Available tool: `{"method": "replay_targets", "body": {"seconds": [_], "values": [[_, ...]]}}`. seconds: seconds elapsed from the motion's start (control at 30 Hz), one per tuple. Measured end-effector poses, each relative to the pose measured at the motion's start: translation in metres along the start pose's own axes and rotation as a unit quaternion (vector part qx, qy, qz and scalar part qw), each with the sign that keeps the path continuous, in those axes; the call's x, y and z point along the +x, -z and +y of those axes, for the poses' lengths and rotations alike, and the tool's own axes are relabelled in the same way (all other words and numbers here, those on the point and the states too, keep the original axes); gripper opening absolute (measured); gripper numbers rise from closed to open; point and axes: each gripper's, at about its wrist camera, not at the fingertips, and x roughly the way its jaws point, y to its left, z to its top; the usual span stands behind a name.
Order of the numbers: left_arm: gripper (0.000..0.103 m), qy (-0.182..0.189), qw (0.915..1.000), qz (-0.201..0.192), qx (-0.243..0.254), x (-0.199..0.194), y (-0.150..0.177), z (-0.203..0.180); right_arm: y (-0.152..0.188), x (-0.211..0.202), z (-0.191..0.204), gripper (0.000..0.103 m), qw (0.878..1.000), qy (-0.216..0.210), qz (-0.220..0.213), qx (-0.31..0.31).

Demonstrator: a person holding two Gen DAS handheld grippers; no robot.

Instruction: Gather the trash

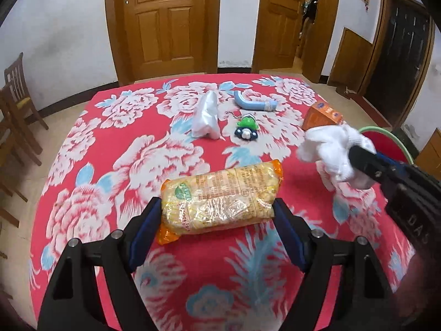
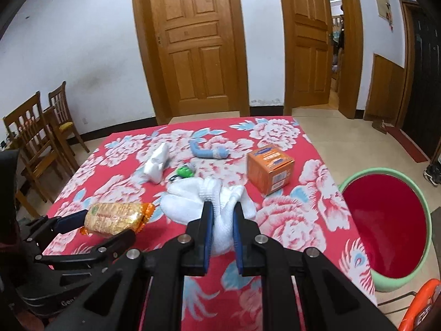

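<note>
We hold two loads. Our left gripper (image 1: 217, 207) has its blue pads on either end of the snack packet (image 1: 220, 201): the packet's long axis runs crosswise, from nine to three o'clock, spanning the gap between the fingers. From the right wrist view the same packet (image 2: 117, 218) appears lifted a little off the cloth, though we cannot be sure of the clearance.

Our right gripper (image 2: 222, 220) pinches the white sock bundle (image 2: 220, 201), fingers drawn close with the fabric bulging between and above them.

The relation that matters: the bin (image 2: 386, 229), red inside with a green rim, stands on the floor off the table's right edge, at about three o'clock from the right gripper and near it. The left gripper is well farther, with the right arm between it and the bin. We judge that the right hand should swing over first, the left following across.

Count on the floral tablecloth (image 1: 110, 138):
- one crumpled white wrapper (image 1: 206, 115), at twelve o'clock from the packet
- one pale blue curved tube (image 1: 253, 102), beyond at one o'clock
- one green toy keychain (image 1: 246, 128), just beside the wrapper
- one orange box (image 2: 270, 169), at one o'clock from the right gripper
- one packet and one sock bundle, both held
- one bin.

Which of these count as trash we cannot tell for certain.
</note>
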Motion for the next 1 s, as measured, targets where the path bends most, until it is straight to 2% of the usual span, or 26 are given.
{"method": "replay_targets", "body": {"seconds": [0.2, 0.53, 0.83, 1.0], "values": [[0.08, -0.015, 0.9995, -0.028, -0.003, -0.031, 0.013, 0.008, 0.013, -0.016, 0.013, 0.015, 1.0, -0.019, 0.005, 0.0], [0.08, -0.017, 0.996, -0.081, -0.033, -0.071, 0.033, 0.019, 0.031, -0.048, 0.022, 0.015, 1.0, -0.003, -0.013, -0.01], [0.08, 0.016, 0.9948, -0.09, -0.046, -0.092, 0.041, 0.014, 0.036, -0.062, 0.025, 0.015, 1.0, -0.005, -0.005, -0.027], [0.079, 0.005, 0.9954, -0.084, -0.045, -0.09, 0.045, 0.01, 0.036, -0.069, 0.022, 0.015, 1.0, -0.007, -0.013, -0.024]]}}
